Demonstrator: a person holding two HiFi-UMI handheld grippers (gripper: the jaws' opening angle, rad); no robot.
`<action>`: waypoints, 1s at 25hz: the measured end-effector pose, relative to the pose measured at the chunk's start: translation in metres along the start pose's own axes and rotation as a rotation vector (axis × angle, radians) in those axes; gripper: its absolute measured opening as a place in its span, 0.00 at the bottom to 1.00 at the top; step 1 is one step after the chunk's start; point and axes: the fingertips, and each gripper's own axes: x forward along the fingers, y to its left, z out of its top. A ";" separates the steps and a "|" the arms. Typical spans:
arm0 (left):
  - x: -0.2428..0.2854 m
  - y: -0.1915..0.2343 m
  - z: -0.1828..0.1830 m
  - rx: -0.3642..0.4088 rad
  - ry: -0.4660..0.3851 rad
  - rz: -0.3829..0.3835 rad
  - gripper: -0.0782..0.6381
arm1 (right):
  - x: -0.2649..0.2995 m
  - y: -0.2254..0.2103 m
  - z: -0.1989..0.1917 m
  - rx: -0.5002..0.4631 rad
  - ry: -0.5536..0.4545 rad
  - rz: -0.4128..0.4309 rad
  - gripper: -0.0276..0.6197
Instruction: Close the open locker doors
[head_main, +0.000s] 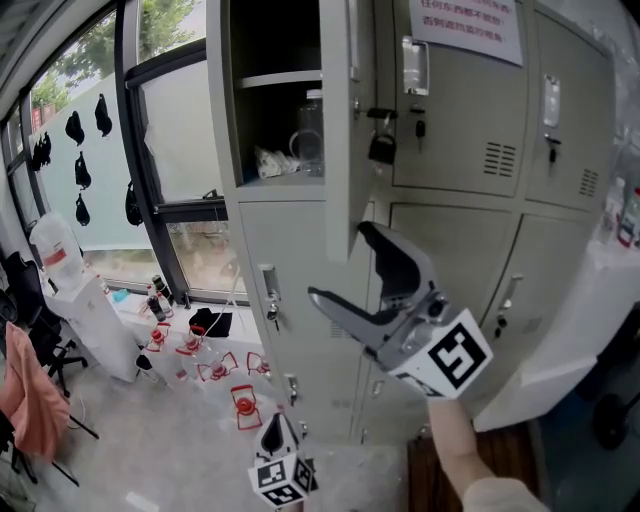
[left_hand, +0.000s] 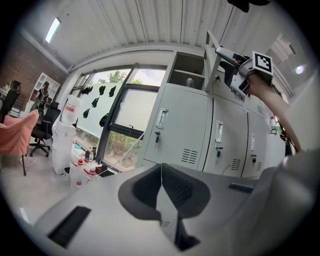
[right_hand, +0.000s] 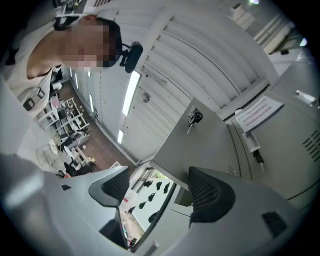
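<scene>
Up top, grey locker door (head_main: 340, 130) hangs ajar.

the right gripper (head_main: 340, 262) is held up and forward on an outstretched forearm (head_main: 452, 440). it tilts up and to the left, and its two fingers (head_main: 385, 255) are spread wide apart. the left gripper (head_main: 273, 432) hangs low, close to the body, pointing forward. its own fingers are pressed together with nothing between them.
</scene>
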 end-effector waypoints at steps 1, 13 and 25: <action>0.000 0.000 0.000 -0.006 0.001 -0.004 0.12 | 0.001 0.003 0.003 0.023 -0.016 0.017 0.57; 0.000 0.007 0.000 -0.026 0.007 -0.016 0.12 | 0.018 -0.014 0.005 0.308 -0.108 0.069 0.57; -0.003 0.017 -0.004 -0.053 0.021 -0.008 0.12 | 0.044 -0.022 -0.013 0.210 -0.019 0.002 0.50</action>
